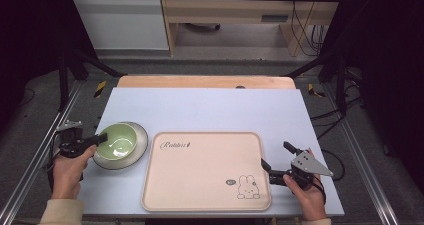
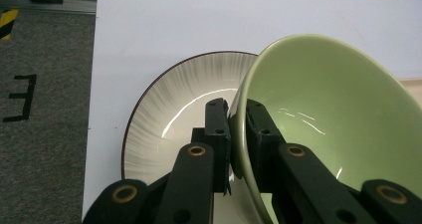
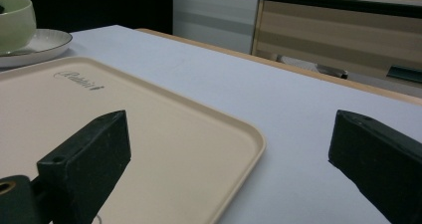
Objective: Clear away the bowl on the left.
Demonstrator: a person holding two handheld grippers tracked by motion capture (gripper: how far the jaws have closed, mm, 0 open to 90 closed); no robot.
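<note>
A pale green bowl (image 1: 118, 139) (image 2: 323, 114) (image 3: 15, 22) sits on a white plate (image 1: 139, 144) (image 2: 169, 109) (image 3: 37, 45) with a dark rim, left of a beige tray (image 1: 205, 172) (image 3: 164, 149). My left gripper (image 1: 101, 138) (image 2: 237, 115) is shut on the bowl's left rim, one jaw inside the bowl and one outside. My right gripper (image 1: 276, 155) (image 3: 226, 154) stands open over the tray's right edge, with nothing between its jaws.
The tray carries a printed rabbit (image 1: 248, 186) at its front right corner and lies on a pale blue mat (image 1: 210, 107). The wooden table edge (image 1: 205, 81) runs at the back. Grey floor and black frame rails (image 1: 30, 155) flank the table.
</note>
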